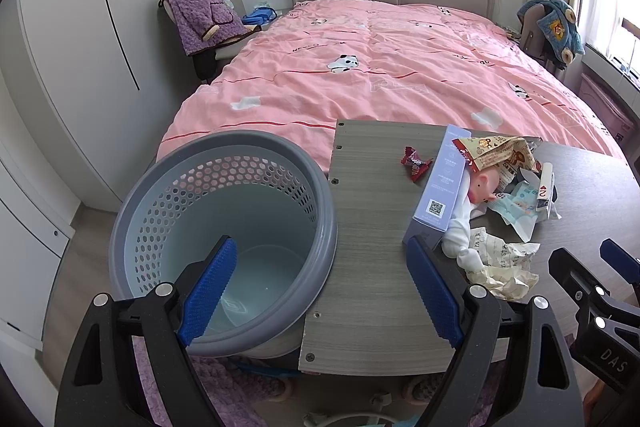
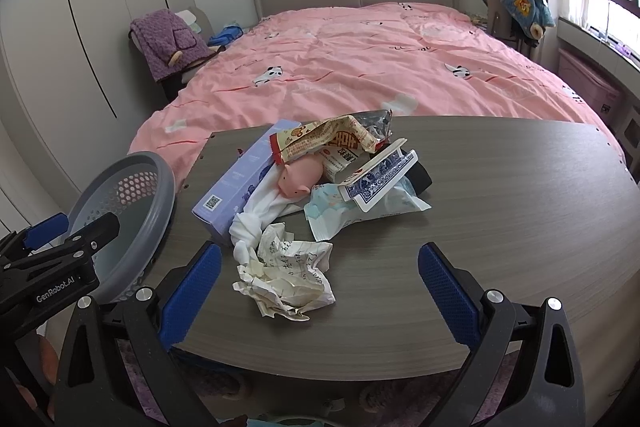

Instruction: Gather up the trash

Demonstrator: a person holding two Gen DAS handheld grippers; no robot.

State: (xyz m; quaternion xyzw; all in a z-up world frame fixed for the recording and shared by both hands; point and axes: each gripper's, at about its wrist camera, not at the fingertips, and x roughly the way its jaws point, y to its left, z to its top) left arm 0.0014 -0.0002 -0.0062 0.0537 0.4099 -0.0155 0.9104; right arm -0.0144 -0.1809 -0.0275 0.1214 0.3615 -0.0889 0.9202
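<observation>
A grey perforated trash basket (image 1: 224, 239) stands at the left edge of the grey wooden table (image 1: 368, 267); it also shows in the right wrist view (image 2: 120, 211). My left gripper (image 1: 320, 287) is open and empty, straddling the basket rim and the table edge. My right gripper (image 2: 320, 291) is open and empty, with a crumpled paper ball (image 2: 286, 275) lying between its fingers. Behind the paper lies a pile: a snack wrapper (image 2: 324, 141), a lilac box (image 2: 240, 179), a pink toy pig (image 2: 300, 177), a playing-card box (image 2: 376, 179), white cloth (image 2: 256, 219). A red candy wrapper (image 1: 416, 163) lies apart.
A bed with a pink duvet (image 2: 360, 67) lies behind the table. Chairs with a purple garment (image 1: 200, 15) and a blue one (image 1: 556, 27) stand beside it. White wardrobes (image 1: 80, 67) are at the left. The right gripper shows at the left wrist view's right edge (image 1: 600, 291).
</observation>
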